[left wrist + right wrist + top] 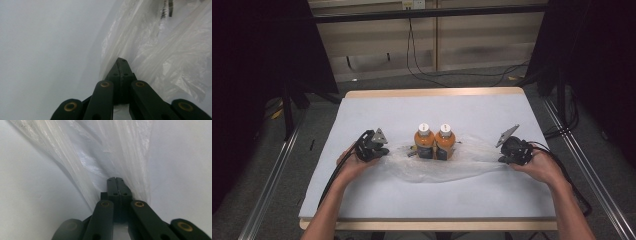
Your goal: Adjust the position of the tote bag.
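Observation:
Two orange bottles (434,141) with white caps stand upright side by side at the middle of the table, on or in a clear plastic bag (442,167) that lies spread under and around them. My left gripper (384,151) is shut on the bag's left edge (110,62); its jaws (121,61) are pressed together with the film between them. At the other end my right gripper (501,159) pinches the bag's right edge, and the film (100,162) fans out from its closed jaws (115,180).
The table (377,112) has a pale blue-white top with a wooden rim. A small dark label or tag (411,152) lies inside the bag left of the bottles. Cables (422,70) run over the floor beyond the far edge, and metal rails (272,175) flank both sides.

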A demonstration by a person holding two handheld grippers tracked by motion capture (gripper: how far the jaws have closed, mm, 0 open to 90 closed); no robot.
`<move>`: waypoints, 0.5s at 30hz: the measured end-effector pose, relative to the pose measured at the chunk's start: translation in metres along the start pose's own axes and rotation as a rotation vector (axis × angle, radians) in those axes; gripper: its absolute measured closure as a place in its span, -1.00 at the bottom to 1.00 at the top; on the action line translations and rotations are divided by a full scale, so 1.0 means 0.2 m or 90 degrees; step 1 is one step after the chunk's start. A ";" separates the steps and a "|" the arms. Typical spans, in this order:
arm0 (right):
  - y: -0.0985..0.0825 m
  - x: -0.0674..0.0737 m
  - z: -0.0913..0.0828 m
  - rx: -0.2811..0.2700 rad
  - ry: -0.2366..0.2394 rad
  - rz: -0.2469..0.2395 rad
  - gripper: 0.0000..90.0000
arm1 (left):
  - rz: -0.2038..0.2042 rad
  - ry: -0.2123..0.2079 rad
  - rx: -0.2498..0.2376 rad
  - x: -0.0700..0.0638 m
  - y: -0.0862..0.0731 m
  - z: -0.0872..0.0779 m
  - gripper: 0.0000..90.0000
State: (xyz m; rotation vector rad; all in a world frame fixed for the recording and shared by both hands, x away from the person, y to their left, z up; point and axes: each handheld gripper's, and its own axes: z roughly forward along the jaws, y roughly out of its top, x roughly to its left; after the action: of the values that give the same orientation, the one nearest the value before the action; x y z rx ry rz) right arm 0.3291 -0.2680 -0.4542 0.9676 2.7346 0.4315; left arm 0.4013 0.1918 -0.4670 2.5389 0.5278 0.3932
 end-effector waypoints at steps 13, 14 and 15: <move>0.02 0.02 0.02 -0.032 -0.016 -0.005 1.00 | -0.033 -0.007 -0.003 0.04 -0.06 -0.03 1.00; 0.02 0.02 0.02 -0.037 -0.021 -0.003 1.00 | -0.036 -0.009 -0.010 0.04 -0.06 -0.03 1.00; 0.02 0.02 0.02 -0.043 -0.013 -0.004 1.00 | -0.038 -0.008 -0.009 0.04 -0.06 -0.03 1.00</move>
State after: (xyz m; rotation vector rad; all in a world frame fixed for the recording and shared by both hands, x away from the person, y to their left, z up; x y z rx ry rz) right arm 0.3306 -0.2621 -0.4574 0.9403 2.6866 0.5062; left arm 0.4032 0.2068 -0.4675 2.5042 0.5926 0.3575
